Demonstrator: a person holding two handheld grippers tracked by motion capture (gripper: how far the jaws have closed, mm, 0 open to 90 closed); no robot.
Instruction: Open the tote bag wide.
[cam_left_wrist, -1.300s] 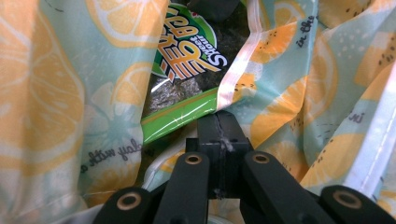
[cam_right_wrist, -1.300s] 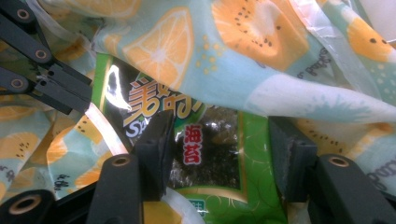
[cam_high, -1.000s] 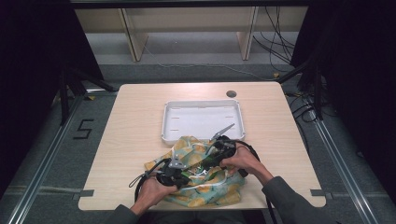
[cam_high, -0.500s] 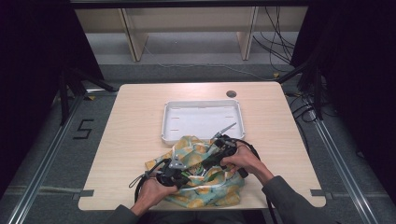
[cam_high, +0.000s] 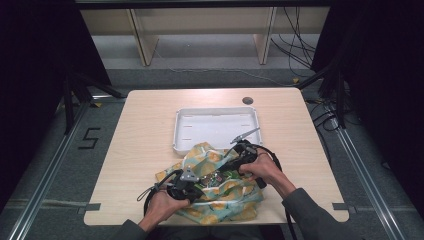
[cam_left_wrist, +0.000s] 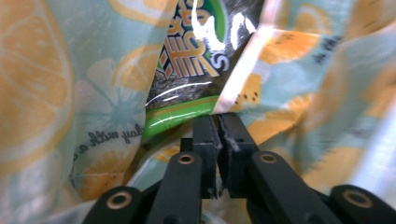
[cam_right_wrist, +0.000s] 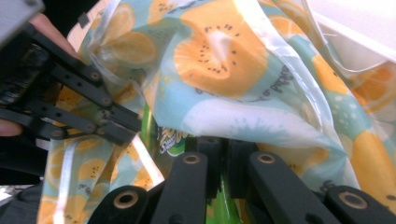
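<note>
A clear plastic bag printed with orange slices (cam_high: 220, 200) lies crumpled at the table's near edge, with a green and black snack packet (cam_high: 216, 176) inside it. My left gripper (cam_high: 200, 184) pinches a pale strip of the bag's edge (cam_left_wrist: 243, 60) just in front of the packet (cam_left_wrist: 187, 51). Its jaws have just been opening a little, with the film still between them. My right gripper (cam_right_wrist: 223, 144) reaches in from the right, facing the left gripper (cam_right_wrist: 126, 128). Its jaws have just been closing and now sit together on the bag's lower fold (cam_right_wrist: 243, 121), above the green packet (cam_right_wrist: 166, 140).
A white empty tray (cam_high: 176, 135) sits just beyond the bag in the middle of the wooden table (cam_high: 145, 135). A dark round hole (cam_high: 247, 100) marks the far side. Bare tabletop lies to the left and right of the bag.
</note>
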